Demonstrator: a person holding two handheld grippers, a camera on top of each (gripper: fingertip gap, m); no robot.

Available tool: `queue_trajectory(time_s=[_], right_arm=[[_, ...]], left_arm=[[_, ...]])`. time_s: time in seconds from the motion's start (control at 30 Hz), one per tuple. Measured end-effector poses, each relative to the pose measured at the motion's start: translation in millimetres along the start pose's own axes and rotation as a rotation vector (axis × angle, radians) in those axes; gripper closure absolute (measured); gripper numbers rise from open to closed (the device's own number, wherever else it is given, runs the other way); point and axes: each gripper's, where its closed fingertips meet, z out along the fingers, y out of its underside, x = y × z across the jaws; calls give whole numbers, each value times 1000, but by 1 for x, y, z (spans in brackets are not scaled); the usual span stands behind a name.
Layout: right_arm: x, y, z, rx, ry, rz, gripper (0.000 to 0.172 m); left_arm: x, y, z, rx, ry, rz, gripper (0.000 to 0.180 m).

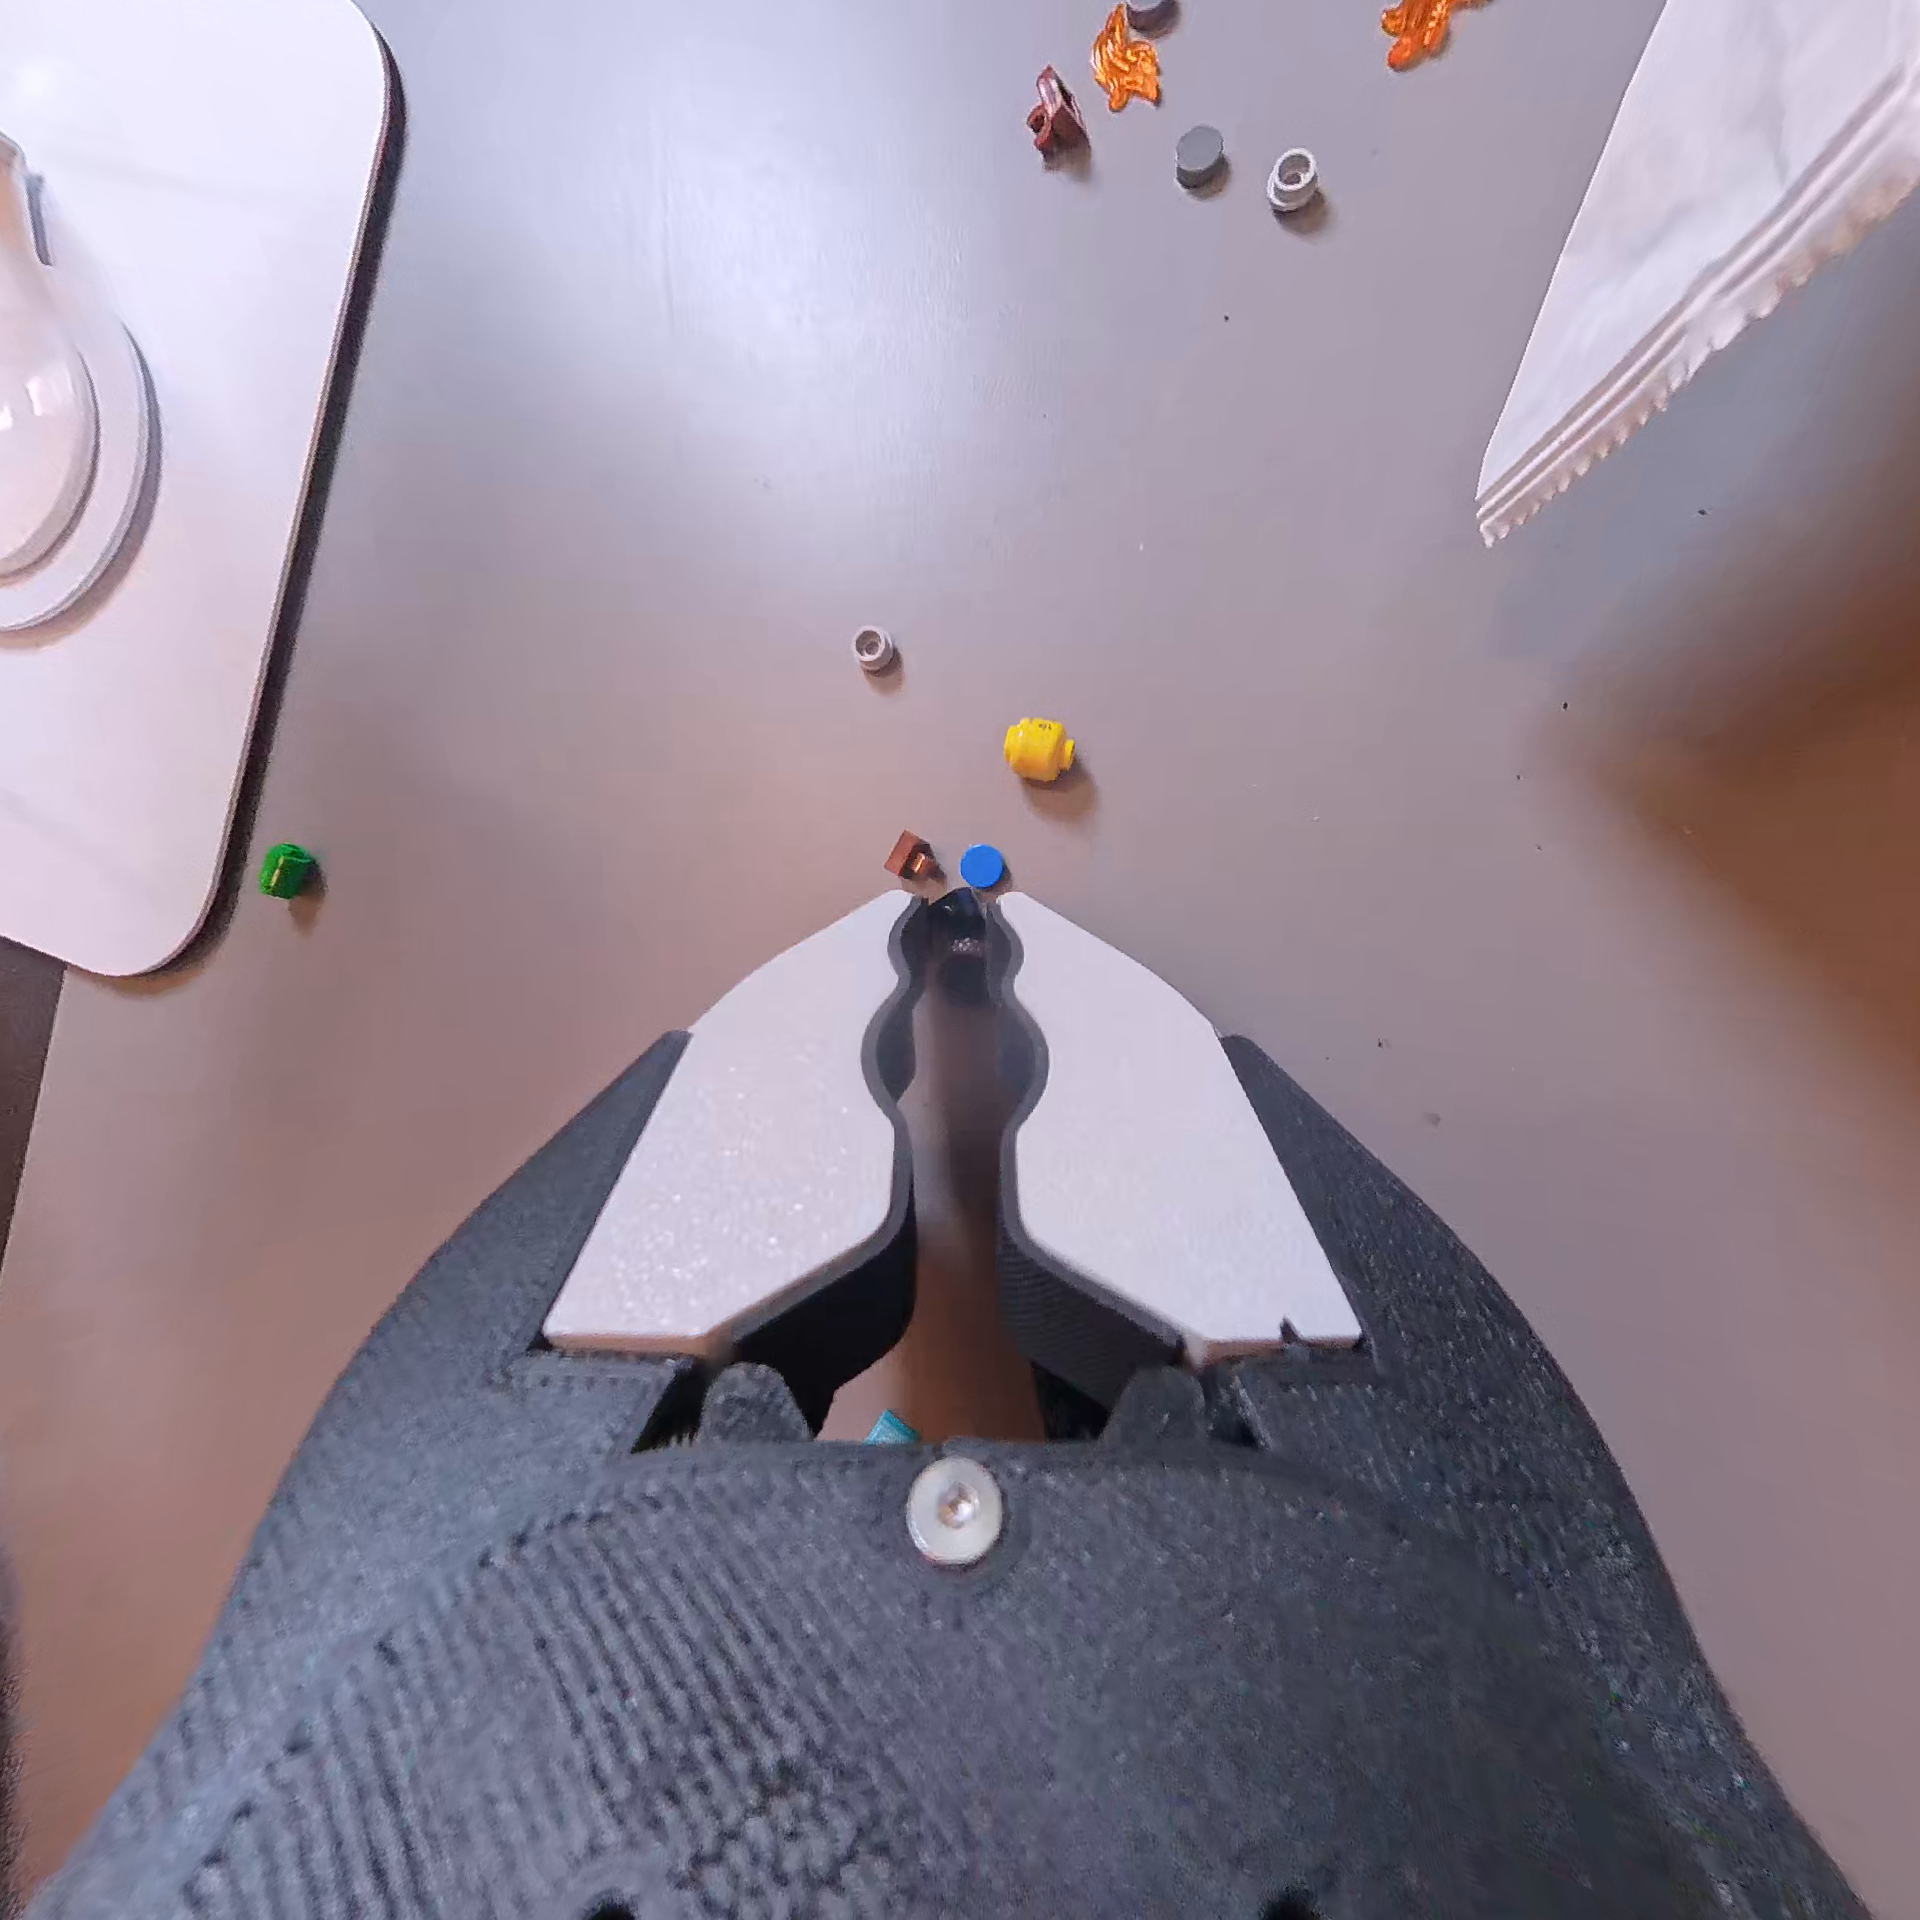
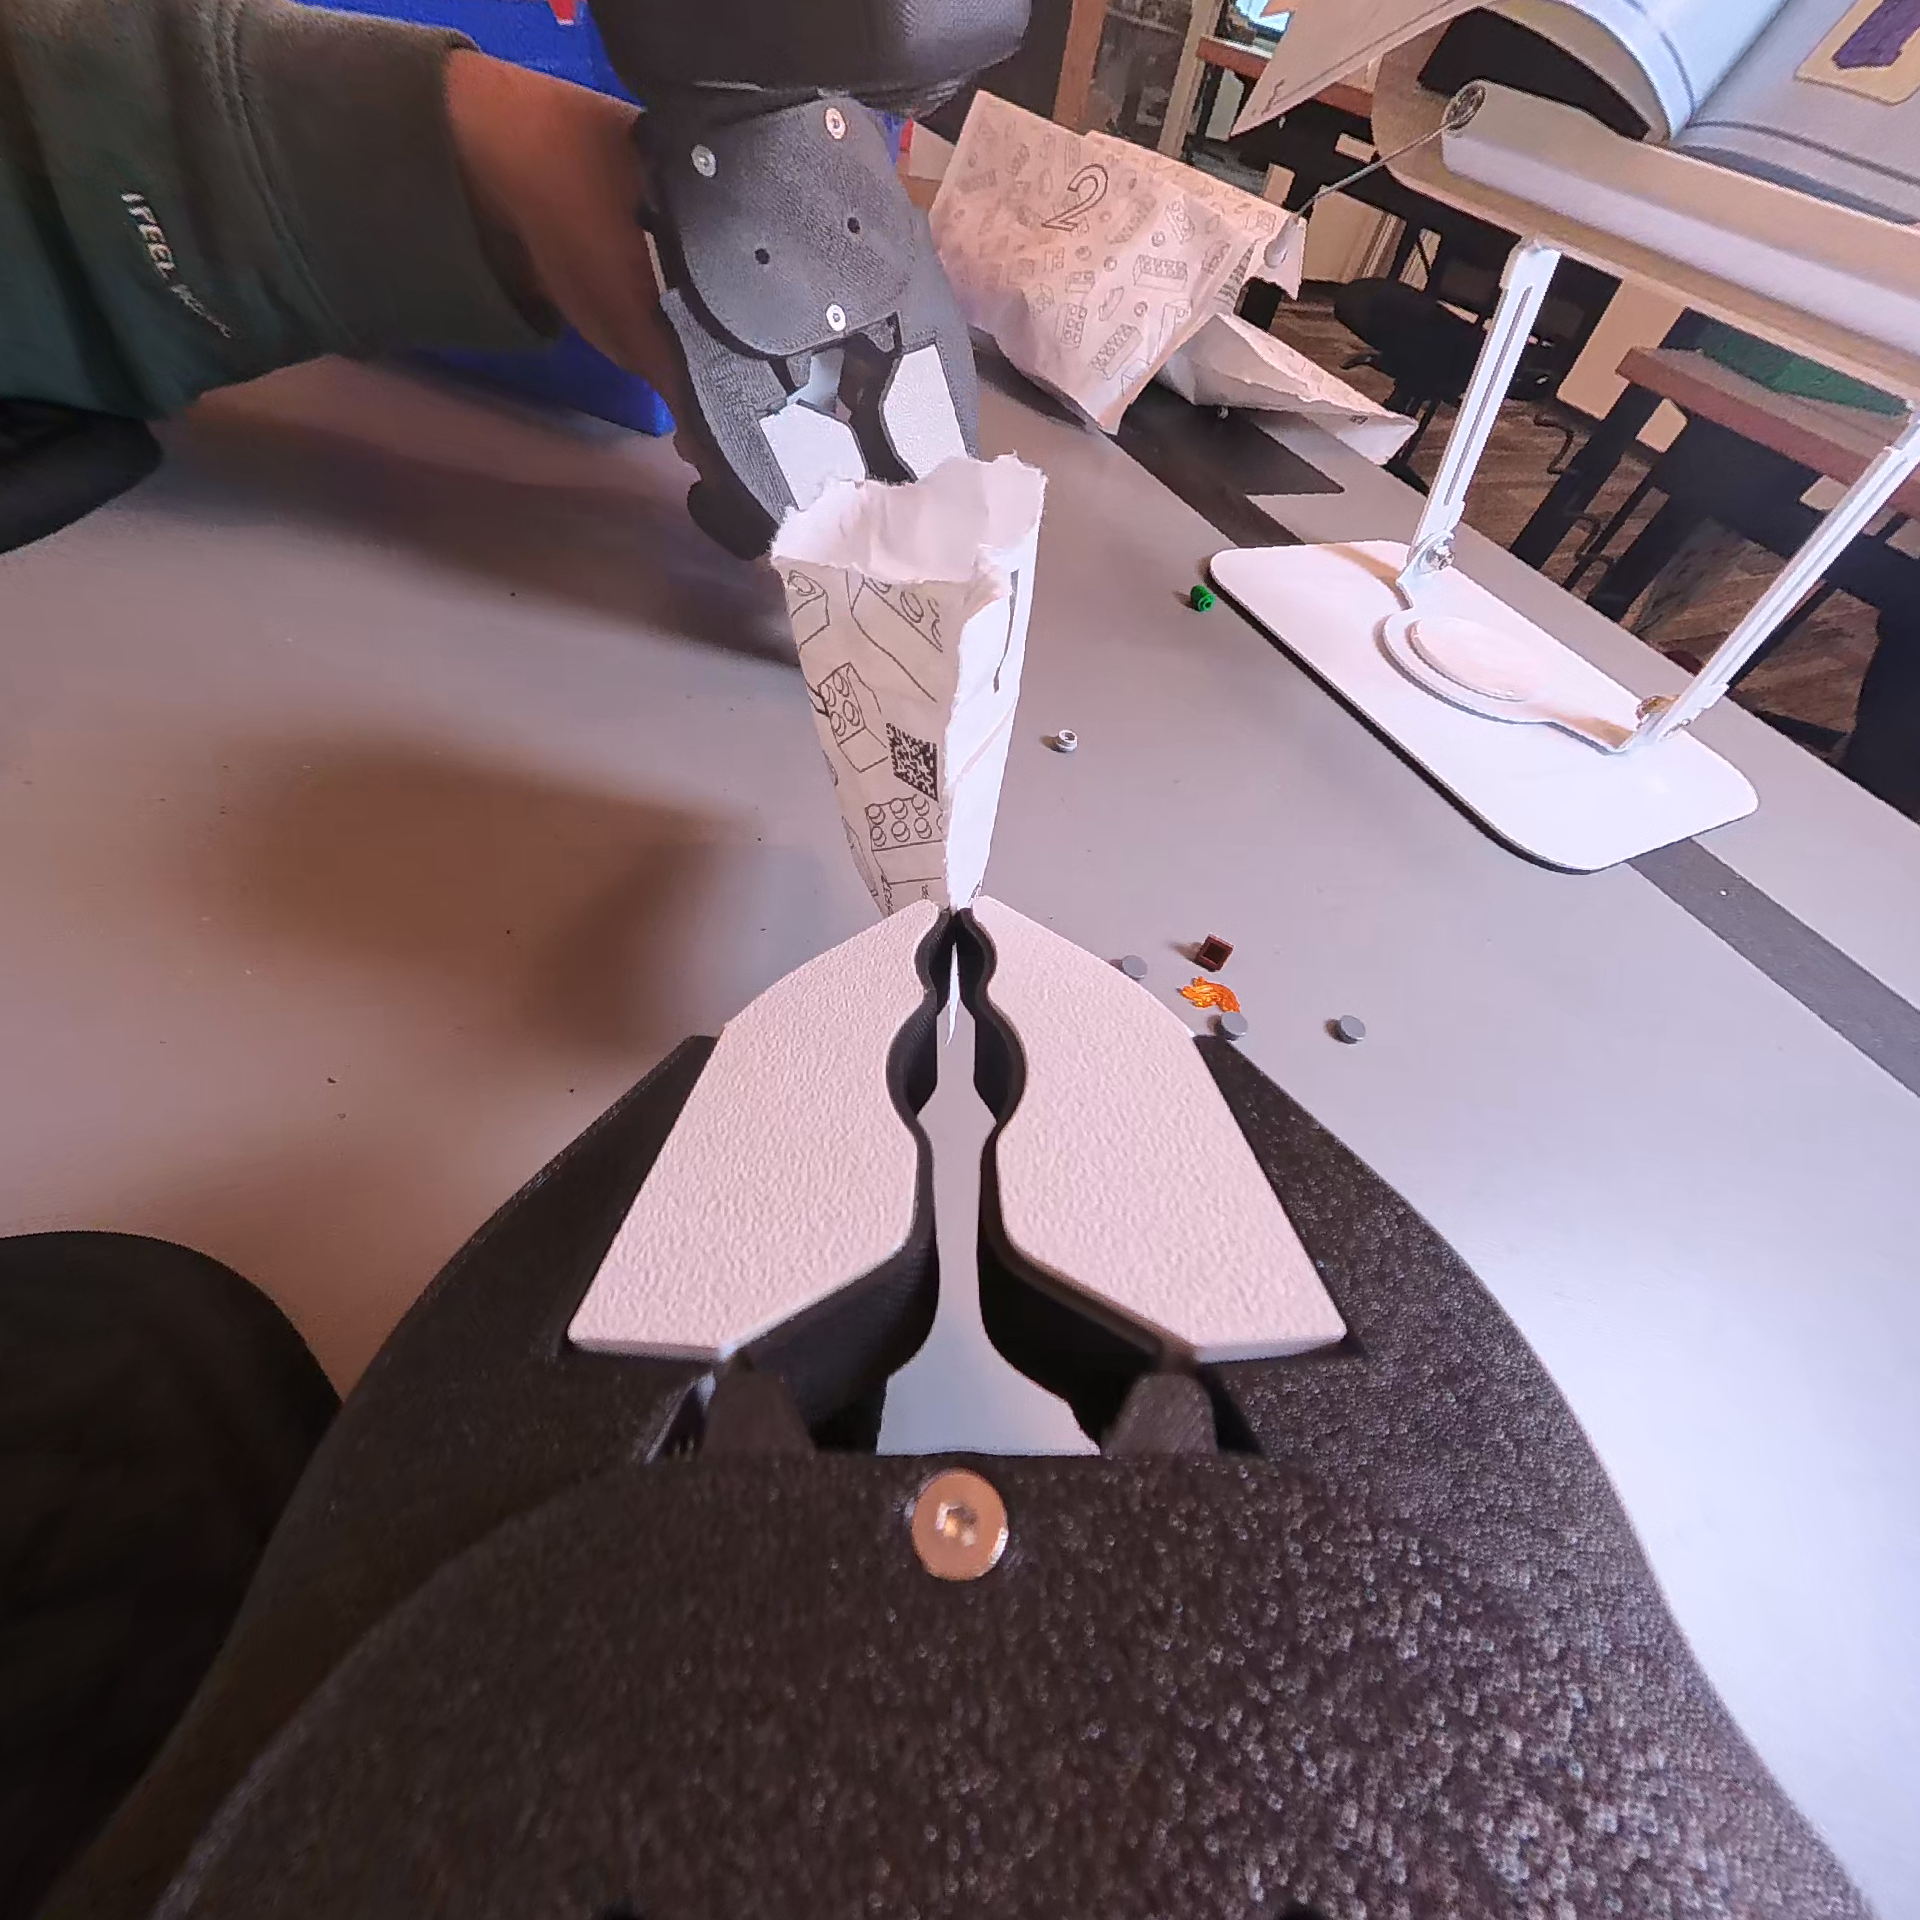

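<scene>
We see the right gripper (image 2: pixel 954 920) with its fingers (image 2: pixel 831 1122) pinched on the torn paper bag (image 2: pixel 914 686). Beyond the bag, over the desk (image 1: pixel 1247 675), the left gripper (image 1: pixel 954 914) has its fingers closed on a small black piece (image 1: pixel 951 920); just past it lie a blue round tile (image 1: pixel 982 865) and a brown piece (image 1: pixel 912 858), with a yellow head piece (image 1: pixel 1039 747) farther off.

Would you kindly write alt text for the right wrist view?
The right gripper pinches the corner of a torn printed paper bag above a grey table. The left gripper hangs behind the bag; small toy pieces and a white lamp base lie rightward.
</scene>
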Motion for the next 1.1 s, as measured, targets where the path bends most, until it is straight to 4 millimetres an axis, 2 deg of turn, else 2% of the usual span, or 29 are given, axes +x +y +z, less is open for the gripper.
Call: queue_trajectory(time_s=[0.1,0.17,0.23,0.37,0.43,0.5,0.57,0.67,0.8,0.87,0.93,1.0,1.03,1.1], right_arm=[[-1,0,0,-2,-3,-3,171],[-2,1,0,-6,-3,-11,171],[-3,1,1,-13,-3,-24,171],[-6,4,3,-34,0,-55,171],[-8,3,4,-34,-2,-65,171],[-11,2,5,-30,-7,-66,171],[-12,2,5,-30,-10,-68,171],[-12,2,4,-25,-13,-62,171],[-10,0,3,-11,-16,-38,171],[-9,0,2,-9,-16,-31,171],[-7,0,1,-12,-5,-32,171],[-2,0,0,-18,15,-26,171],[1,1,0,-19,21,-18,171],[4,2,-1,-18,28,-1,171]], left_arm=[[-3,0,-3,11,-6,1,171],[-3,-8,-12,65,5,-20,171],[4,-32,-32,188,44,-36,171],[44,-99,-79,479,157,10,171],[61,-117,-85,520,158,66,170],[73,-123,-78,513,141,116,170],[82,-124,-71,494,146,152,164],[82,-122,-65,472,112,185,159],[86,-118,-66,466,138,205,150],[82,-117,-70,467,116,222,146],[67,-115,-79,470,75,185,147],[40,-105,-83,442,11,113,148],[27,-93,-78,393,-11,83,147],[8,-57,-55,240,-15,7,138]])
